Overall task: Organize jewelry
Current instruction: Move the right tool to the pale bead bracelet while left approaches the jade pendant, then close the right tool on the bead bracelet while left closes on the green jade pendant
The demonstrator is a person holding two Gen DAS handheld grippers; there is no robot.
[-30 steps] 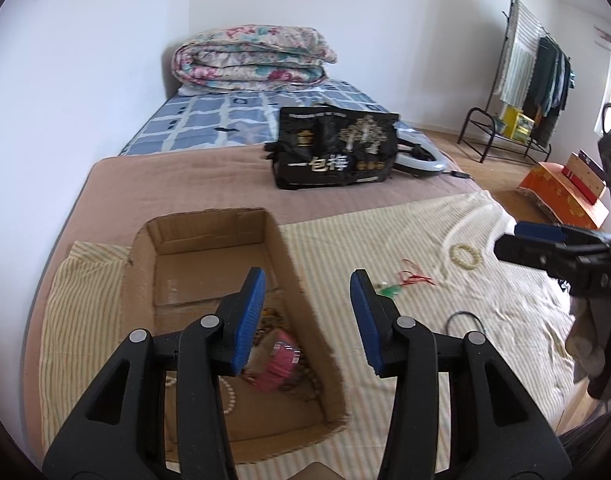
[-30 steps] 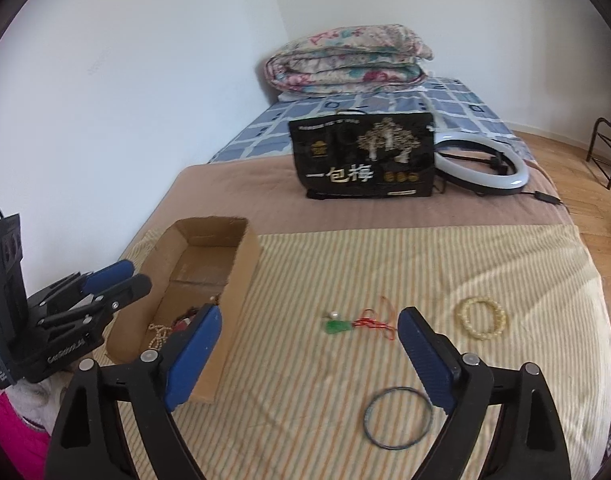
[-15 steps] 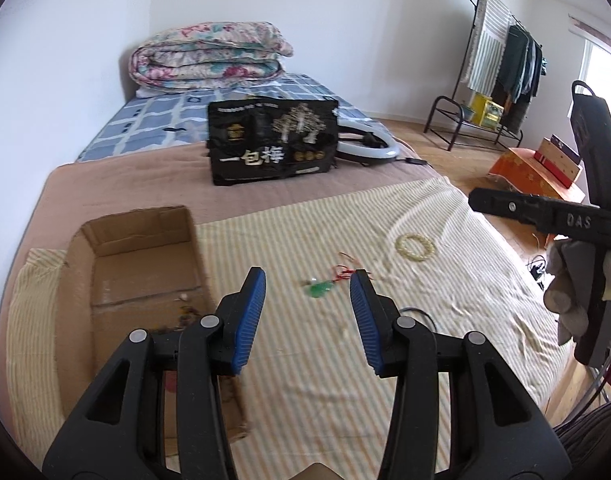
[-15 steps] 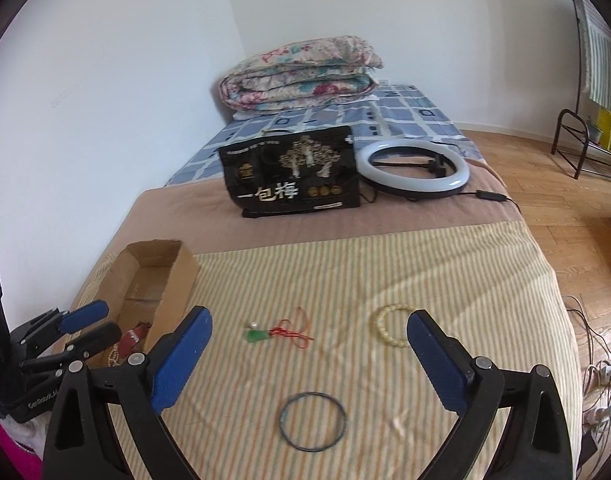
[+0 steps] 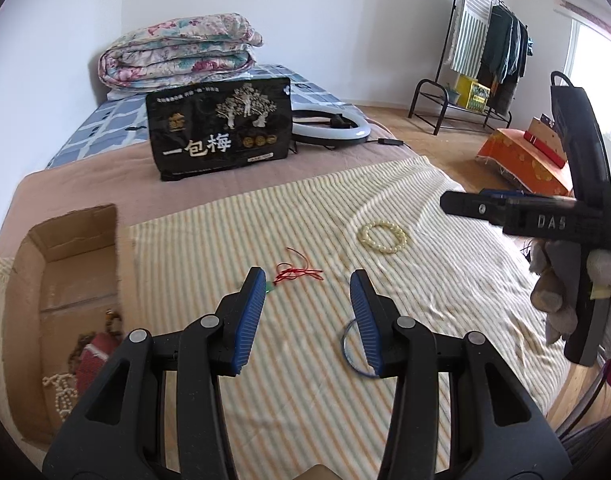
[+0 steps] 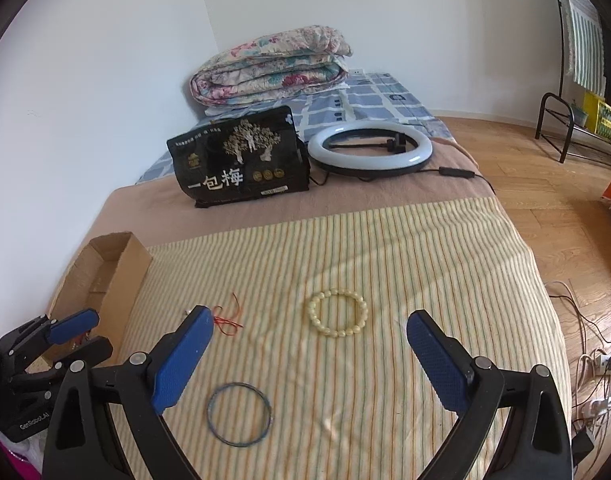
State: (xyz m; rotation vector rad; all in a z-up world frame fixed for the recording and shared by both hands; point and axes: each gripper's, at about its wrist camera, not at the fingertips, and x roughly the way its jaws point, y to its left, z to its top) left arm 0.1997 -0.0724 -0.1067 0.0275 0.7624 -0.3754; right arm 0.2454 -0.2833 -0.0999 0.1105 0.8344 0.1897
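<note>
My left gripper is open and empty above the striped cloth. A red-string pendant with a green stone lies just beyond its left fingertip. A thin blue bangle is half hidden behind its right finger. The cream bead bracelet lies further right. In the cardboard box at the left are beads and a red pouch. My right gripper is wide open and empty. In its view, the bracelet is just ahead, the bangle is below and the pendant is by its left finger.
A black printed bag, a ring light with its cable and a folded floral quilt sit at the back of the bed. A wall runs along the left. To the right are the bed's edge, wooden floor, cables and a clothes rack.
Both grippers have swung right, away from the box. The left one was over the box's jewelry and is now over the cloth by the pendant. The right one now faces the bracelet.
</note>
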